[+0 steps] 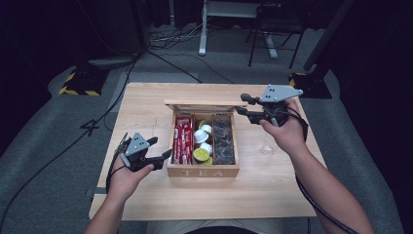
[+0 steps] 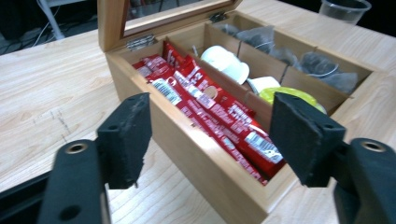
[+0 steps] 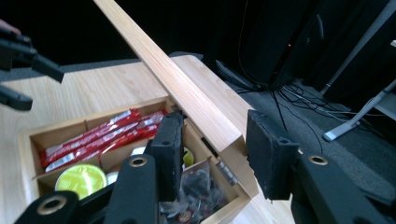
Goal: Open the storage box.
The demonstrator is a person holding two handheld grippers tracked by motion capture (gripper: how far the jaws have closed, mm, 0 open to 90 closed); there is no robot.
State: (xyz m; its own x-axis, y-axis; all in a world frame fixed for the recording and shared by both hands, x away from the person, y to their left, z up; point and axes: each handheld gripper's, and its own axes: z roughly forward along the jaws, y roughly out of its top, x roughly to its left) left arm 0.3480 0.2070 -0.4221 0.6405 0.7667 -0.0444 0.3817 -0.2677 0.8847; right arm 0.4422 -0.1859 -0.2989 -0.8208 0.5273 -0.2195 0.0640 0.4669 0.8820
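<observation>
From the high view, a wooden tea box (image 1: pixel 203 170) sits mid-bench (image 1: pixel 146 102) with its lid (image 1: pixel 199 103) up. The left tongs (image 1: pixel 162 156) wait by its left side, and the right tongs (image 1: pixel 240 104) are at the lid's right end.

In the left gripper view, the jaws gape wide around the box corner, holding nothing, near red packets (image 2: pixel 219 116).

In the right gripper view, the jaws stand apart on either side of the lid's edge (image 3: pixel 187 93), not squeezing it.

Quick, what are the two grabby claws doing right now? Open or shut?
Left gripper: open, holding nothing, fingers spread in front of the wooden tea box.
Right gripper: open, fingers either side of the raised lid, not clamped.
</observation>
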